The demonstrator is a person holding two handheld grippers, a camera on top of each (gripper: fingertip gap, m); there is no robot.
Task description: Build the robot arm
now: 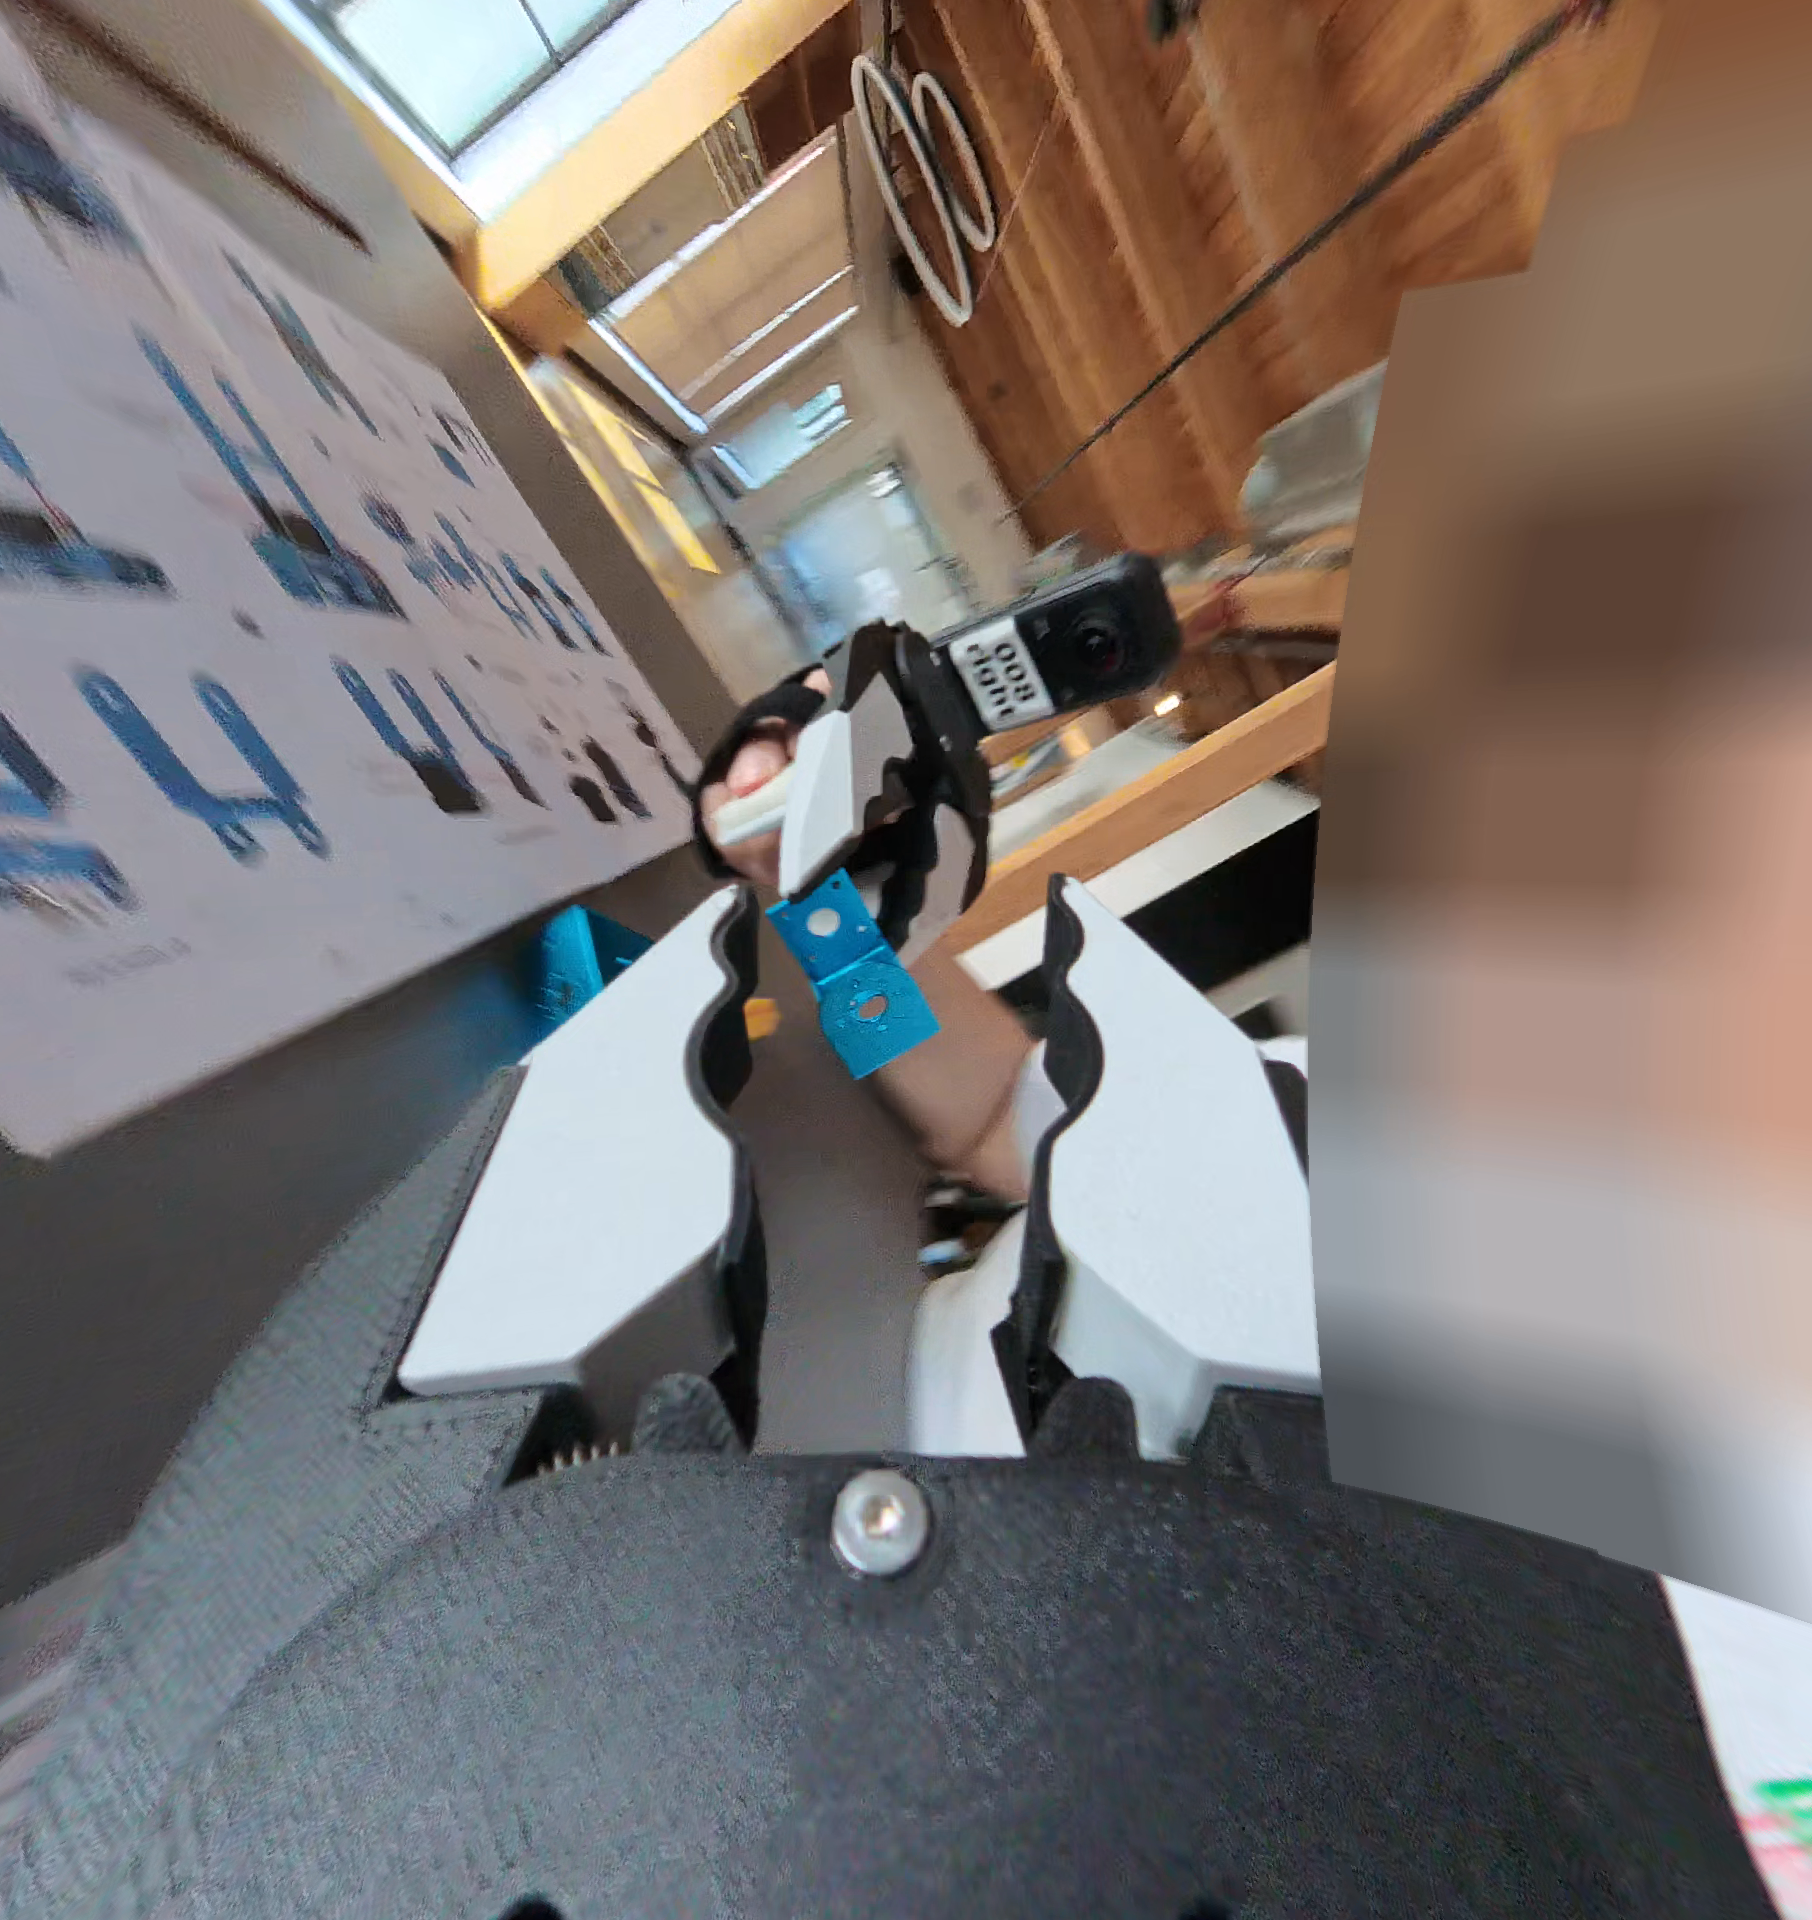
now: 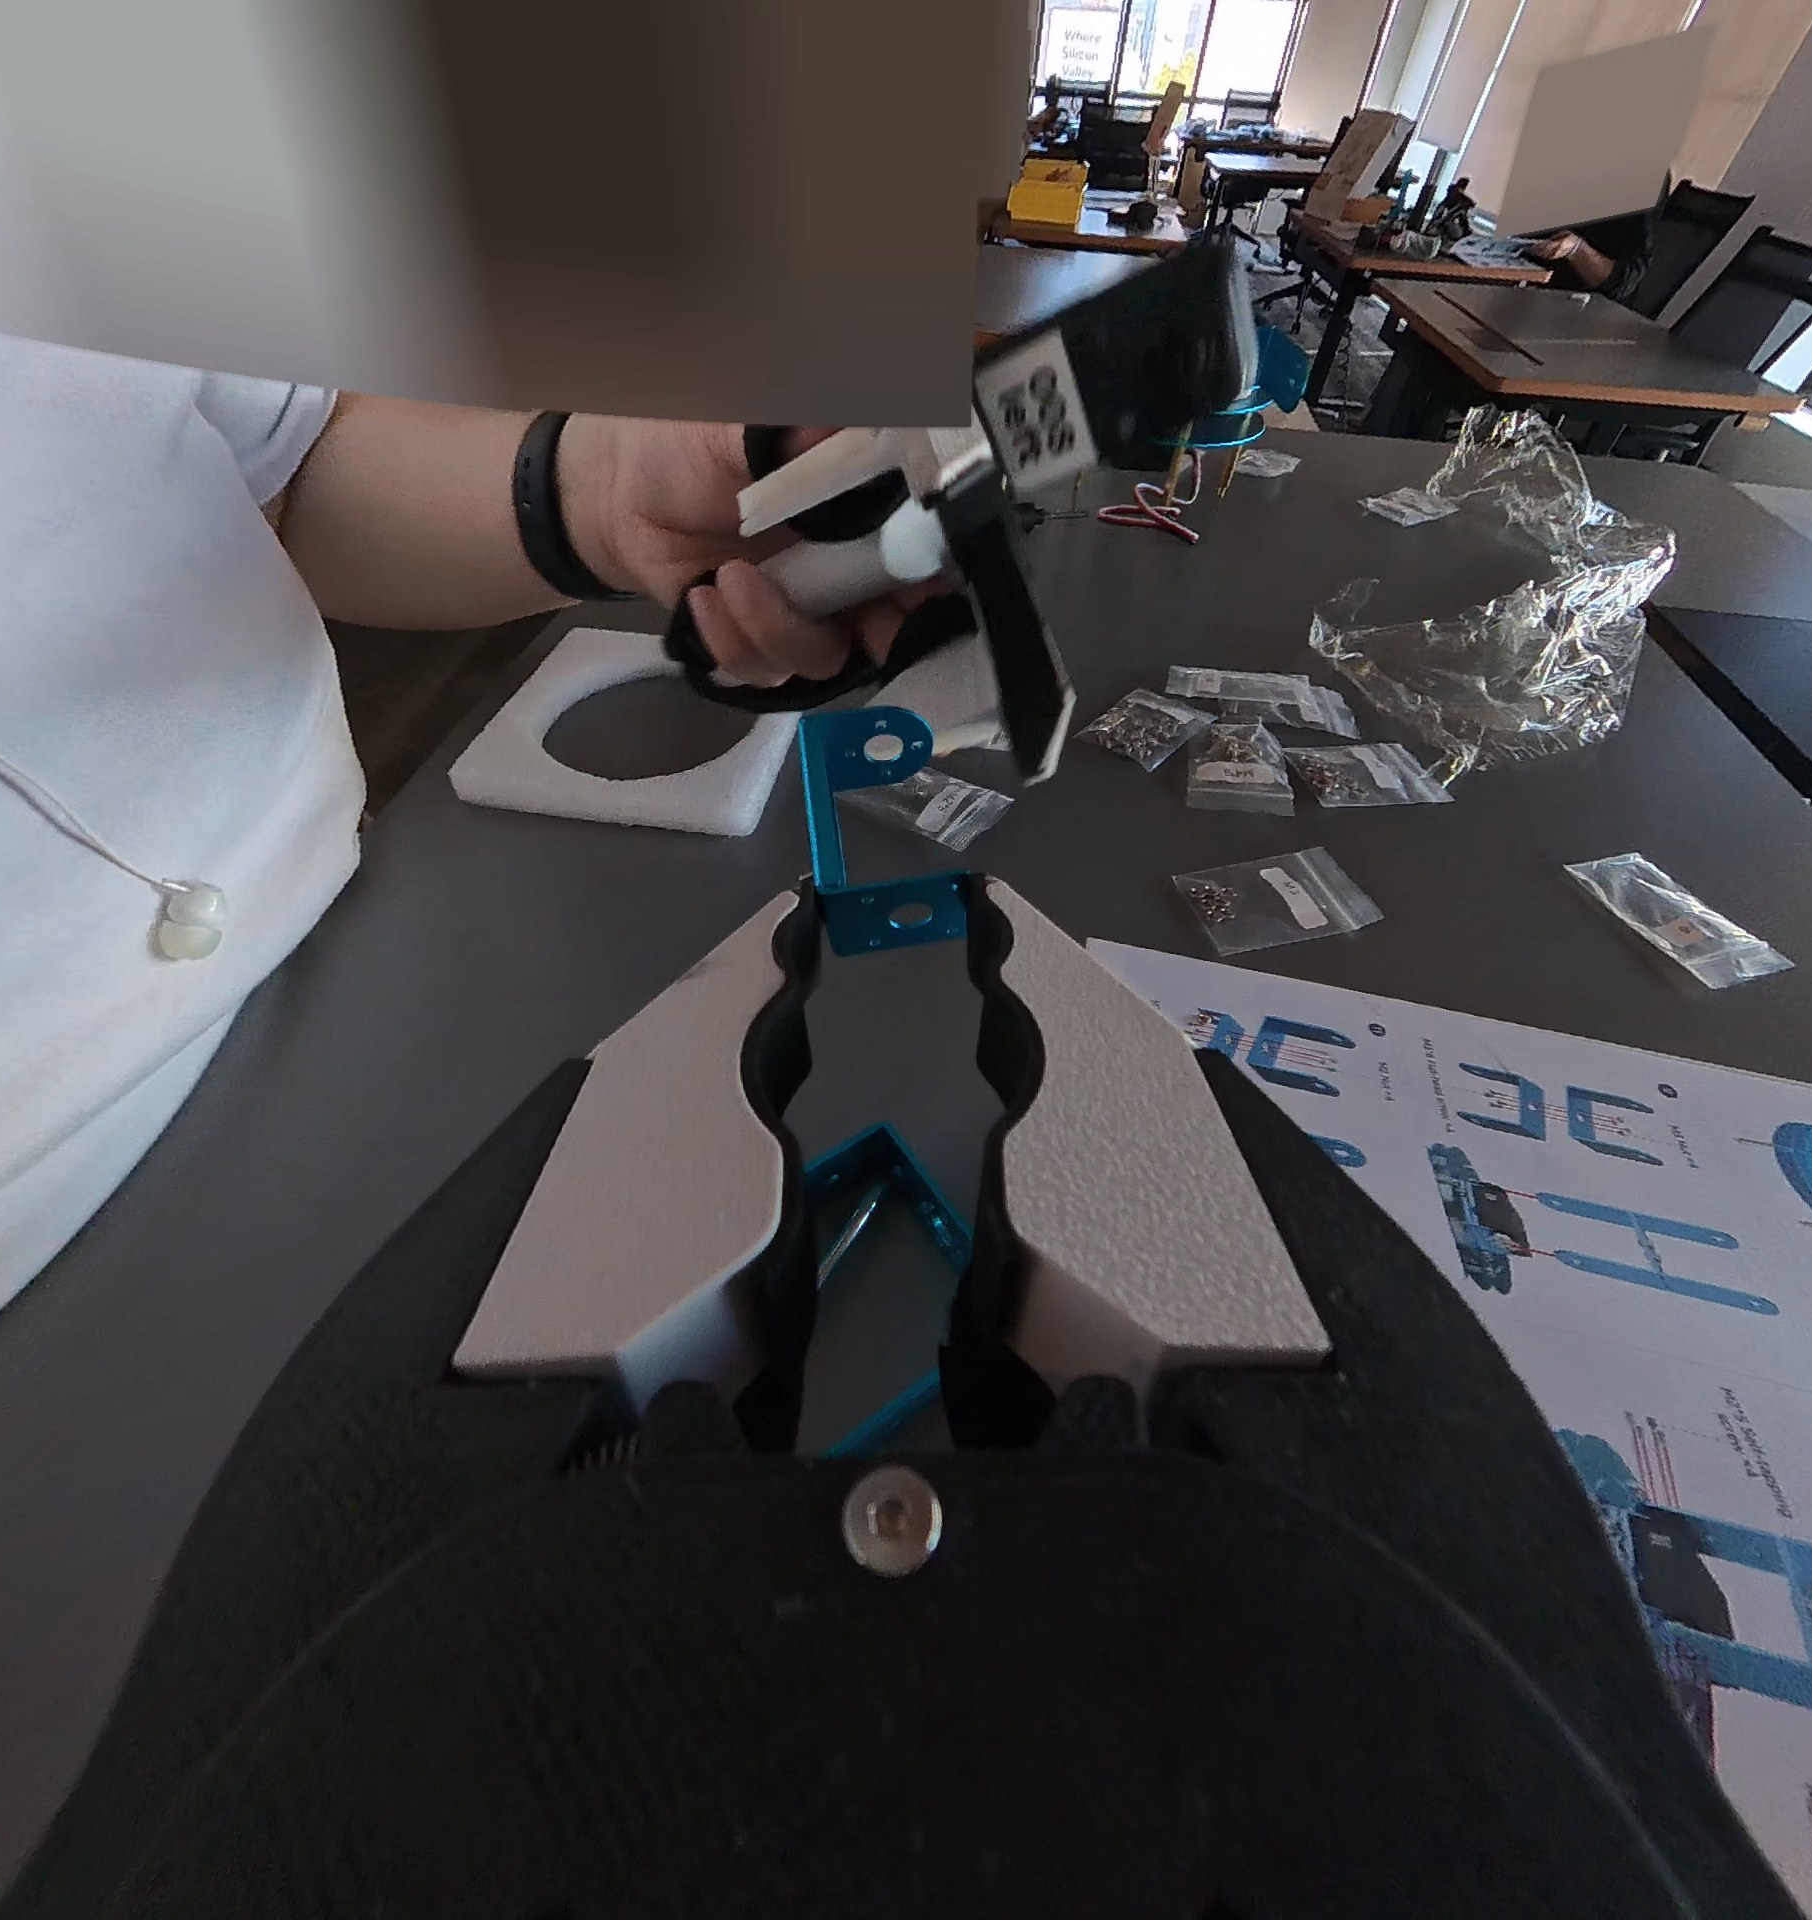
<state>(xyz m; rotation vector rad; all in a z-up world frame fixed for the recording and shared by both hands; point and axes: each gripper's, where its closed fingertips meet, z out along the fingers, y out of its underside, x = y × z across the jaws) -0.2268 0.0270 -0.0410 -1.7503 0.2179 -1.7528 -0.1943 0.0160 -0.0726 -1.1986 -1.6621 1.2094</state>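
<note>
My right gripper (image 2: 891, 906) is shut on one flange of a blue metal L-shaped bracket (image 2: 829, 821), which it holds in the air above the grey table (image 2: 466, 1039). The bracket's other arm stands up, with a rounded, holed end. In the left wrist view the right gripper (image 1: 855, 914) holds the bracket (image 1: 871, 1008) just beyond my left gripper (image 1: 897, 902), which is open and empty, its jaws wide apart. The left gripper (image 2: 1016, 727) also shows in the right wrist view, held in a hand a little beyond the bracket. A second blue bracket (image 2: 881, 1247) lies on the table under the right gripper.
On the table lie a white foam square with a round hole (image 2: 611, 769), several small bags of screws (image 2: 1245, 748), crumpled clear plastic (image 2: 1504, 623) and a printed sheet with blue drawings (image 2: 1504, 1195). A blue and gold assembly (image 2: 1234, 416) stands at the far side. A person in white sits at left. My right fingertips sit around 5 cm from my left ones.
</note>
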